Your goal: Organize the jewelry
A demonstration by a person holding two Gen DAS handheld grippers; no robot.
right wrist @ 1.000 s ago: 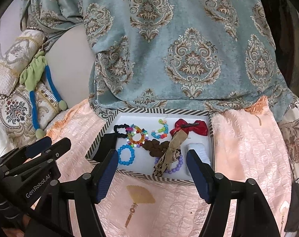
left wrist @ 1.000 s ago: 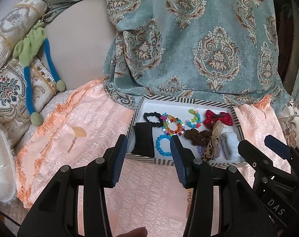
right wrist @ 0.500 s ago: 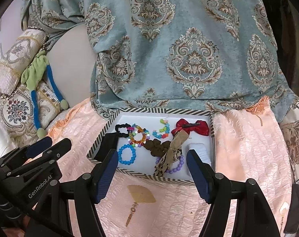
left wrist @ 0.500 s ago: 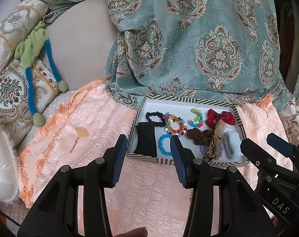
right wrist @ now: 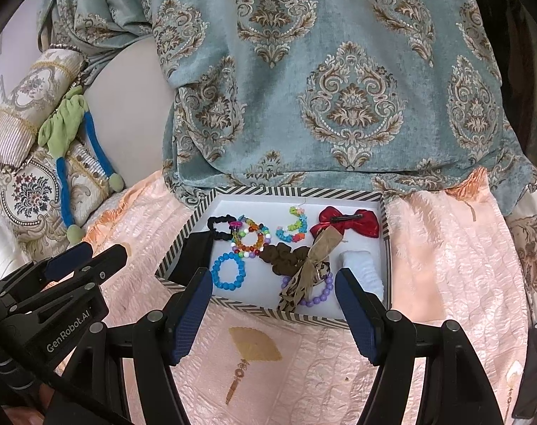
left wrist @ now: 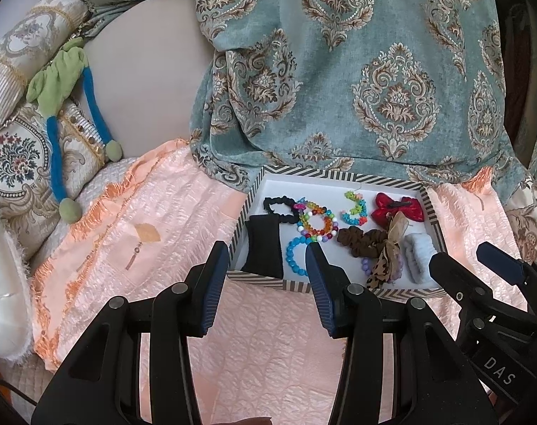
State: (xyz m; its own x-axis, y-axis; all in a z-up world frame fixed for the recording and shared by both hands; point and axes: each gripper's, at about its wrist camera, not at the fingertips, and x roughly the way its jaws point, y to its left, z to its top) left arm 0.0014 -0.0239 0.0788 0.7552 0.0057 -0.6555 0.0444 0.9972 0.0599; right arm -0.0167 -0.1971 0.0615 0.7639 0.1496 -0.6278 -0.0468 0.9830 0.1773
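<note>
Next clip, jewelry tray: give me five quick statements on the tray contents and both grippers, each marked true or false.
1. Both grippers, left and right, are open and hold nothing. True.
2. The red bow lies on the peach bedspread outside the tray. False: it lies inside the tray, at its far right corner.
3. The blue bracelet lies inside the tray. True.
4. The tray holds only bracelets. False: a brown scrunchie lies there too.
5. The tray's rim is striped. True.
</note>
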